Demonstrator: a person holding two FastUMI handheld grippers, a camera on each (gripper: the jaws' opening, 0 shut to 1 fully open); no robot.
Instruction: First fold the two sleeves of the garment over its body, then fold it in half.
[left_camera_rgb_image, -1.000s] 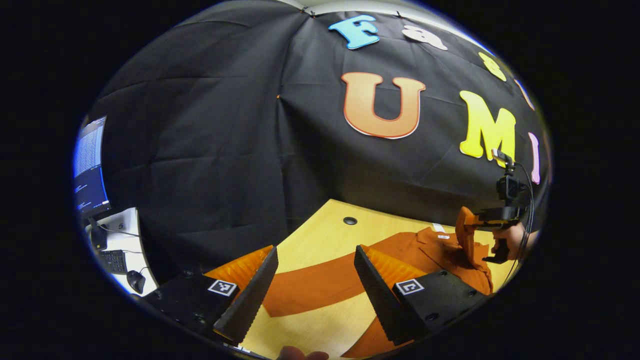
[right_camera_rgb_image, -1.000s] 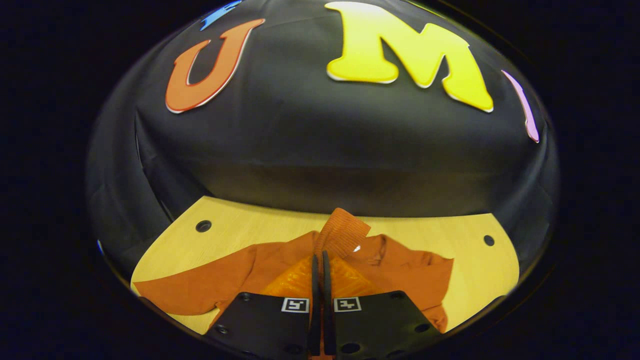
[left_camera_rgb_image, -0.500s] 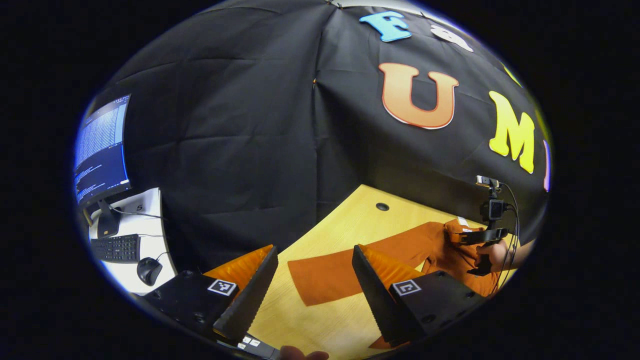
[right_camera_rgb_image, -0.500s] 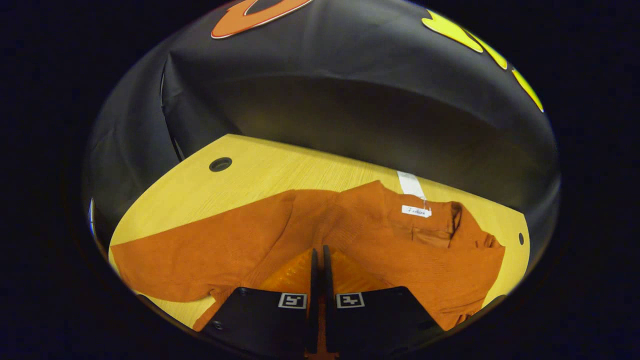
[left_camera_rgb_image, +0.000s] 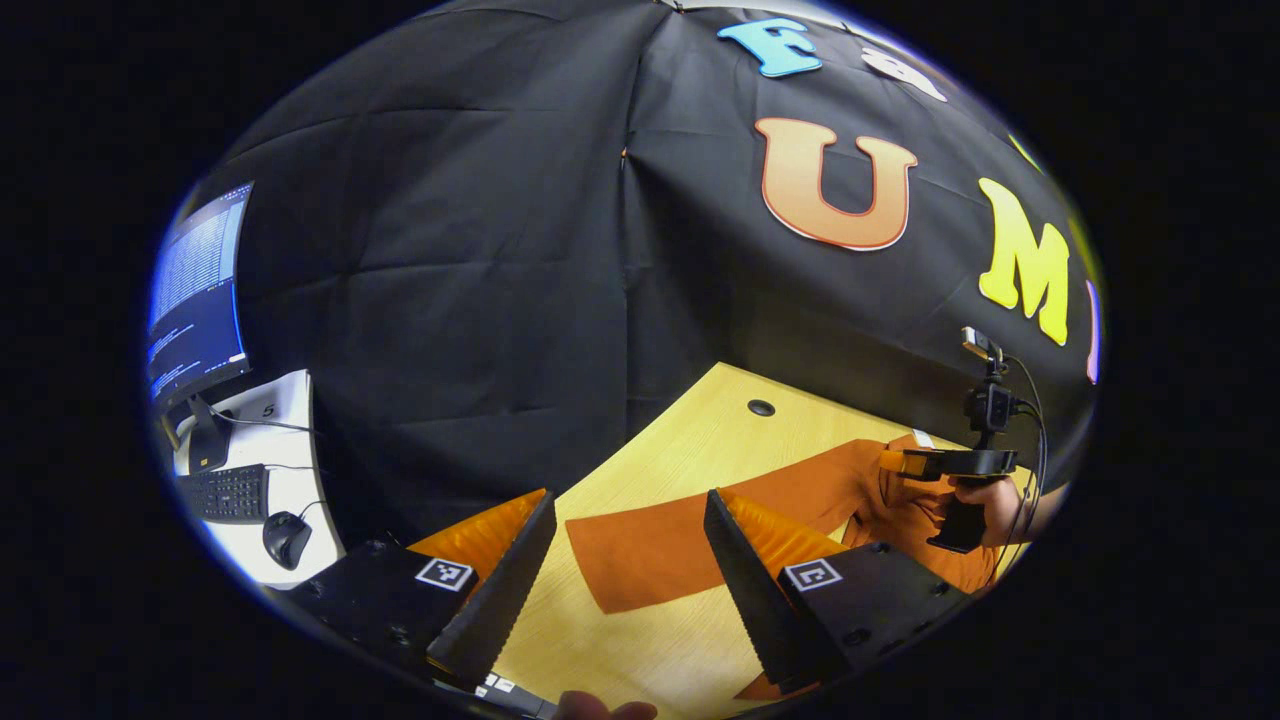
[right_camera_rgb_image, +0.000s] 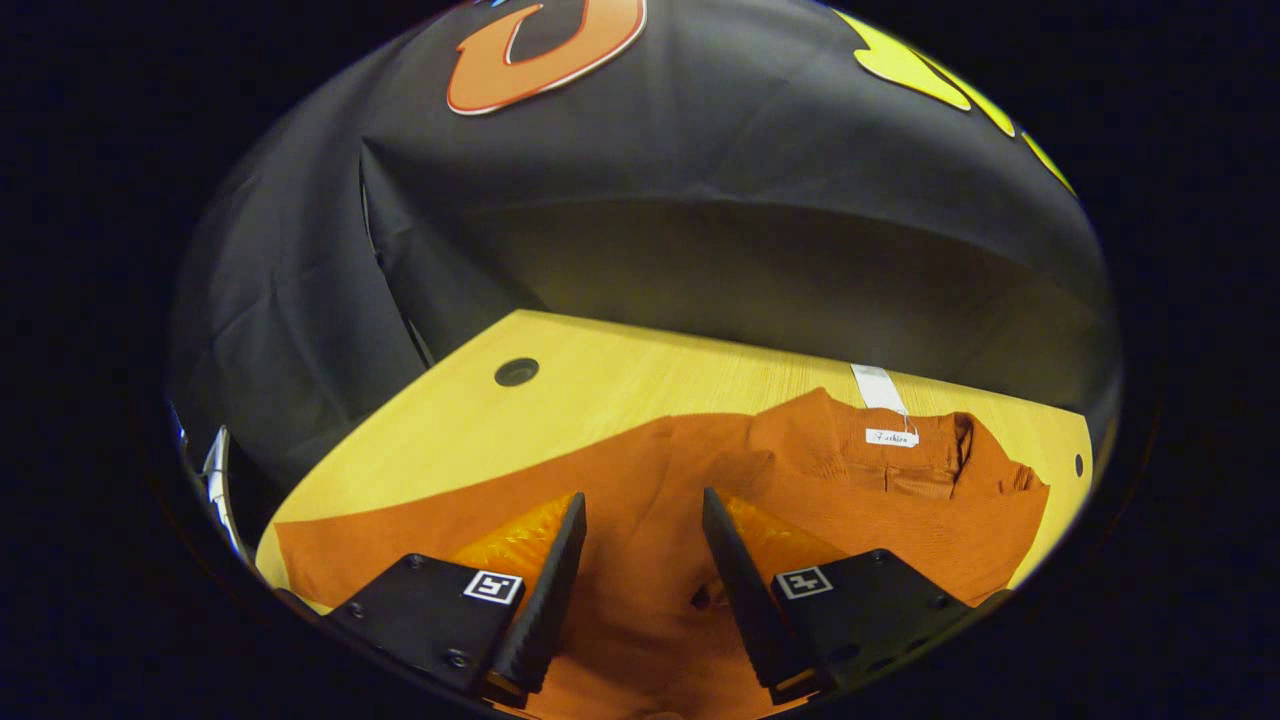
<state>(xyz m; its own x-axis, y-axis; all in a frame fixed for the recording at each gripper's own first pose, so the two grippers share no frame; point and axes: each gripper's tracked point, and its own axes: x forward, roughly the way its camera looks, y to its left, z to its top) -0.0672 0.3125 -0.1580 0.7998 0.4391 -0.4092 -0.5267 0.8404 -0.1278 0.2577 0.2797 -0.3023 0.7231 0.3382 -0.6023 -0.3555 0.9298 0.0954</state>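
While garment (right_camera_rgb_image: 800, 500) is lying flat on table (right_camera_rgb_image: 600, 390), one sleeve (left_camera_rgb_image: 680, 540) is stretching out unfolded; other sleeve's state unclear, half-fold pending. Right gripper (right_camera_rgb_image: 640, 560) is hovering wide over body. Left gripper (left_camera_rgb_image: 625, 570) is hovering wide, empty, above outstretched sleeve.

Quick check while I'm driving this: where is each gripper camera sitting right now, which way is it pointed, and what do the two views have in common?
Left gripper view: rides the left gripper, jaws open, low over the table's corner, facing the flat outstretched sleeve; a fingertip shows at the bottom, the right gripper and its hand farther off.
Right gripper view: rides the right gripper, jaws open above the garment, facing its collar tag.
Shared: garment, table, booth wall.
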